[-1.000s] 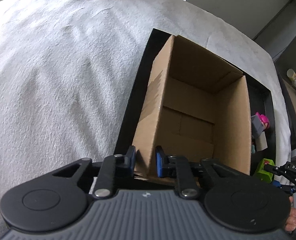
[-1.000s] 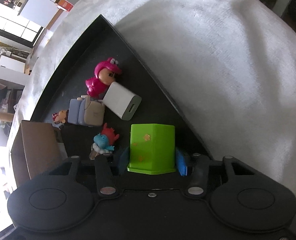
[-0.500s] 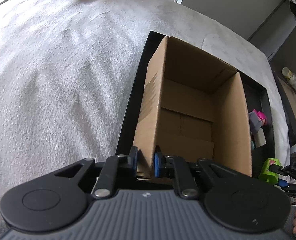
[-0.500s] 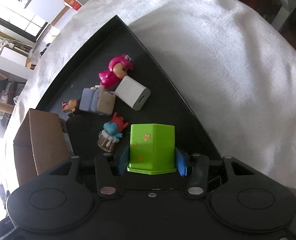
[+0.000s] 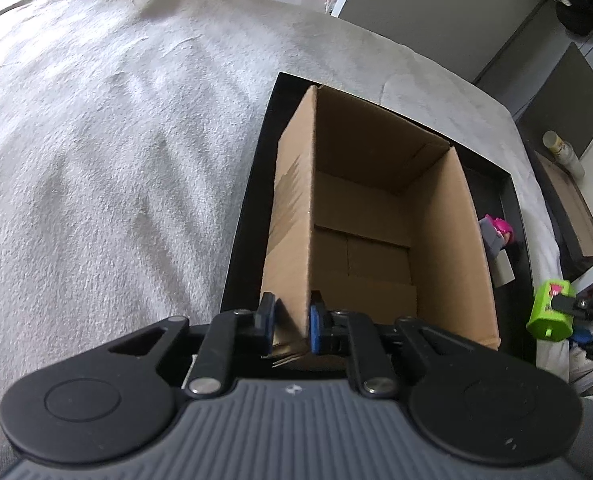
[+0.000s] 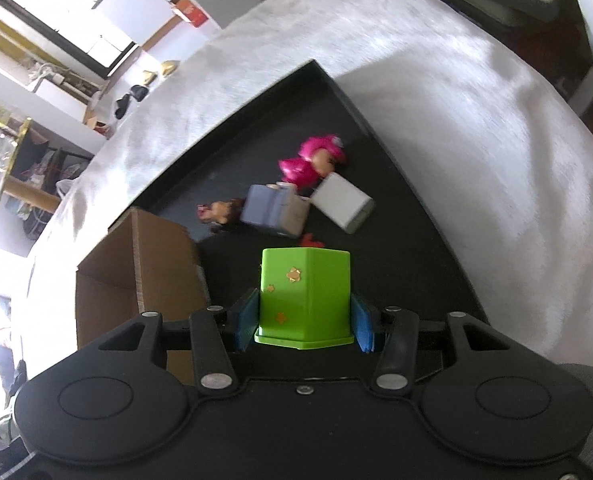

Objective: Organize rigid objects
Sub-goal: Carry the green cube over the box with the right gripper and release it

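Cardboard box on the black tray, near wall pinched by the left gripper; green block, clamped in the right gripper at the box's 3 o'clock, may clip the rim or tip the light box on release

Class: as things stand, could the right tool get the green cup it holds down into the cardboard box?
Probably yes. The right tool grips the green cup above the tray; the box is open-topped, looks empty, and the left tool pinches only its near wall.
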